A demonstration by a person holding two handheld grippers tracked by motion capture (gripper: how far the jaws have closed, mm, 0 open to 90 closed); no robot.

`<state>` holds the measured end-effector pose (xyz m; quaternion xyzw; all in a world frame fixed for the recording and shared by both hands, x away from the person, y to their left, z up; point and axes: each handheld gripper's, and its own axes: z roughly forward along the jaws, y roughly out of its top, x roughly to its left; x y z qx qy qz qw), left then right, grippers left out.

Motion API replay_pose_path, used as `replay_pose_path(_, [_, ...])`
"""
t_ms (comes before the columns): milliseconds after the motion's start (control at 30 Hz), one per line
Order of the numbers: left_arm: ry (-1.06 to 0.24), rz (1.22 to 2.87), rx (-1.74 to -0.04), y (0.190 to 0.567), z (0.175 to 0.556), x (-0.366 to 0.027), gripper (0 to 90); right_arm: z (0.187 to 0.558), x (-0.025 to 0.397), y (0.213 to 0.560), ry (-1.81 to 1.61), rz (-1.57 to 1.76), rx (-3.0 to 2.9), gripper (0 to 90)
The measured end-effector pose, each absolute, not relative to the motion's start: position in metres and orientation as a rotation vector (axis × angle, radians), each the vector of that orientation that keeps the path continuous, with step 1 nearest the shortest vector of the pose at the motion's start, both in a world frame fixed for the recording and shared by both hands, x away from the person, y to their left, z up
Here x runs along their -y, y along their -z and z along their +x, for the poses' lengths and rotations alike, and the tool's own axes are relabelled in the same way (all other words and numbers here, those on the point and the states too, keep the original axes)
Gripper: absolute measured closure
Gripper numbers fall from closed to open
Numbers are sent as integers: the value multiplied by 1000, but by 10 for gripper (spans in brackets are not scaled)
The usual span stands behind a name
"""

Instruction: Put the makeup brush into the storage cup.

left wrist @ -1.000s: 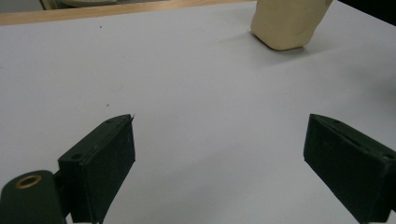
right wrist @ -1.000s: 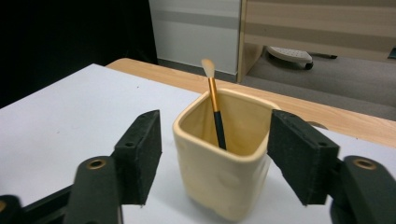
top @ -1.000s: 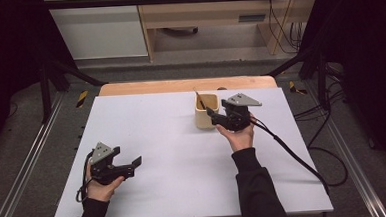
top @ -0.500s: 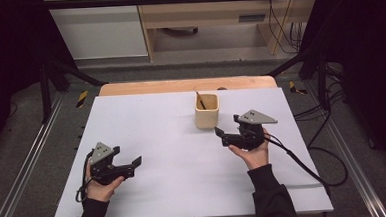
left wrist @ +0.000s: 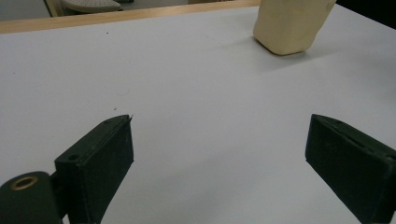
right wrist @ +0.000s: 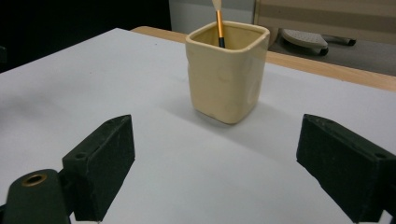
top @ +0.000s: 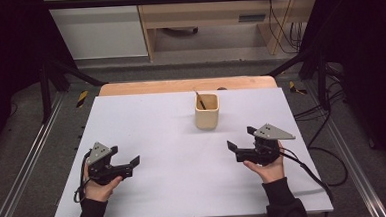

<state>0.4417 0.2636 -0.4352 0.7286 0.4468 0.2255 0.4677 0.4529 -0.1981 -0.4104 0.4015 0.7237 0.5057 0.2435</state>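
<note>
Black jaws stand spread wide on both tools, with nothing between them. Nearest the person, the left gripper rests low over the white table top at the near left, held in the left hand, in the same spot it held a second ago. Level with it on the other side, the right gripper now hangs over bare table at the near right. That is the change: a second ago it was up against the cup, half a second ago it was partway back, and now it has pulled well clear towards the person.

Farther off, near the middle of the table's far half, stands the cream square ceramic cup, upright, with the thin orange-handled brush leaning inside it. In the right gripper view the cup sits ahead between the jaws but well apart from them, the brush handle rising above the rim.

I judge the brush has been delivered and let go, so the placing looks finished and both tools are at rest.
</note>
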Motion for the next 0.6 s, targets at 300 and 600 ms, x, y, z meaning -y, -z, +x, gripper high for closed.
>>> replay_pose_path(300, [-552, 1793, -1095, 437, 441, -263, 67, 444, 214, 422, -1357, 1121, -1973, 97])
replay_pose_path(600, [-558, 1794, -1089, 437, 440, -263, 66, 437, 222, 426, -1361, 1165, -1941, 81])
